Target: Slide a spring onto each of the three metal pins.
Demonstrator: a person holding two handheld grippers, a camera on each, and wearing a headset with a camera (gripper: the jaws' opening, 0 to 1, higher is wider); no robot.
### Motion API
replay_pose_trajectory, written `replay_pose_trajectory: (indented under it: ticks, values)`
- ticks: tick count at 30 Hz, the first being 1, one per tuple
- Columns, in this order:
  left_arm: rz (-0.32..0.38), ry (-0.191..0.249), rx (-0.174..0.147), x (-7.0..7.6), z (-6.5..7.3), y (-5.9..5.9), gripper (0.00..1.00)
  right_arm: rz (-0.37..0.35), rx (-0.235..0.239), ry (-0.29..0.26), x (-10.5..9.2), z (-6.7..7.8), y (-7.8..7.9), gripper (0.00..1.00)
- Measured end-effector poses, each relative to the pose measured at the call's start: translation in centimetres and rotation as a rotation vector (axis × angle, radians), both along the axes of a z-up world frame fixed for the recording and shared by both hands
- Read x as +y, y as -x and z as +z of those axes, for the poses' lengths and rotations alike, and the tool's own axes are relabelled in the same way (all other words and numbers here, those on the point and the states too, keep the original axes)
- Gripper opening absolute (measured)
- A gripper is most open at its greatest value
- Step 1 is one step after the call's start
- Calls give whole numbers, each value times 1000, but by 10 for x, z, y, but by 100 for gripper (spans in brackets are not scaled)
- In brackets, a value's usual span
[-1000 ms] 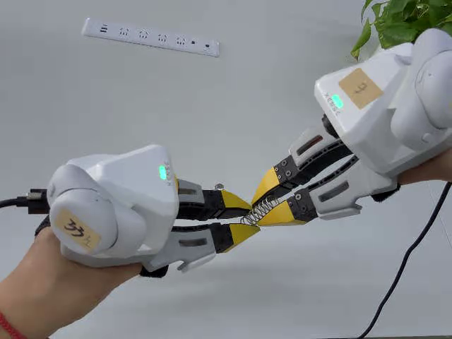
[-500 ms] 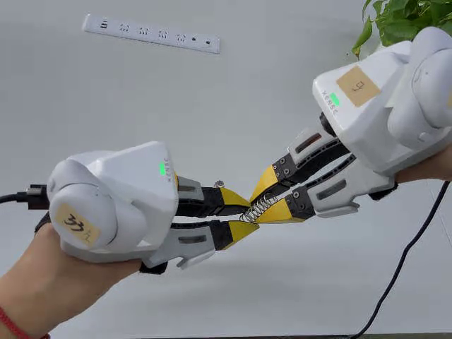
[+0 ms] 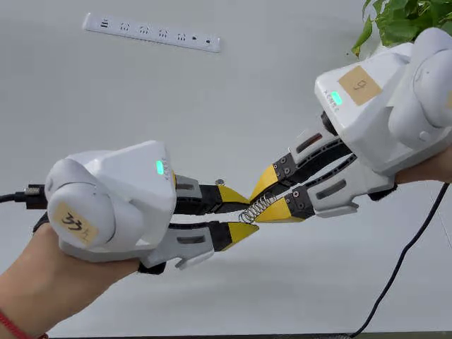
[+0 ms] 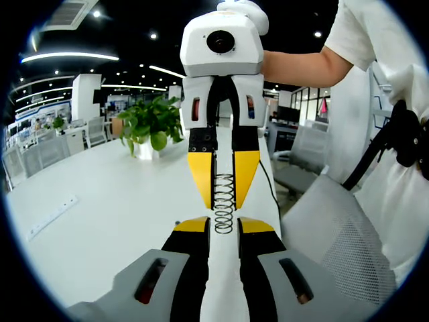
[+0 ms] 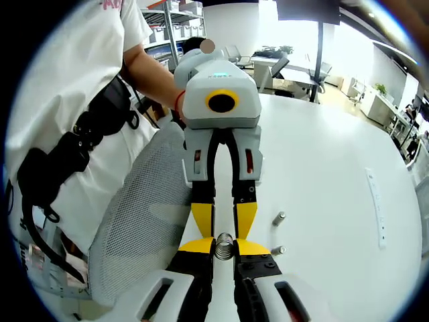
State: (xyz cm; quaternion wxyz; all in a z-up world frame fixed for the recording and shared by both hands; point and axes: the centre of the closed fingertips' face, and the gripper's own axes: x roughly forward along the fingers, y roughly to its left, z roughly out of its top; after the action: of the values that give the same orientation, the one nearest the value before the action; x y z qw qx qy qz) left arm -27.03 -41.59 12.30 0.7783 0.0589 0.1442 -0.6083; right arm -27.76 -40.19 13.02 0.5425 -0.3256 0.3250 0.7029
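While your right gripper (image 3: 258,209) grasps the spring (image 4: 224,201), its end sits between the jaws of your left gripper (image 4: 224,225); whether they clench, I cannot tell.

We see white shells, black fingers + yellow tips on left gripper (image 3: 246,215) & right gripper (image 3: 260,205); each w/ 1 tan label, 1 green light. Spring (image 3: 258,207) silver-grey. Table (image 3: 212,106) & power strip (image 3: 152,33) white, plant (image 3: 399,21) green, cable (image 3: 402,268) black. 2 pins (image 5: 279,218) silver.
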Motion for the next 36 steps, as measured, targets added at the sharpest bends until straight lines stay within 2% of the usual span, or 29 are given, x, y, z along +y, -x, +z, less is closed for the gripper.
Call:
replay_pose_trajectory:
  ticks: [11,16,21,28,31,36]
  values:
    - [33,-21,4,17,-6,-2,18,-69,-19,-14,-12,7,-12,7]
    - [55,-31,8,28,-8,-5,22,-108,-33,-2,-21,6,-20,7]
    - [77,-77,4,44,-20,-9,27,-165,-58,27,-34,3,-35,7]
    - [114,-85,21,64,-26,-16,36,-237,-78,68,-49,-5,-53,7]
    - [124,-103,27,72,-32,-18,42,-263,-91,93,-54,-11,-62,7]
    - [136,-103,44,79,-38,-19,53,-296,-107,126,-59,-18,-70,7]
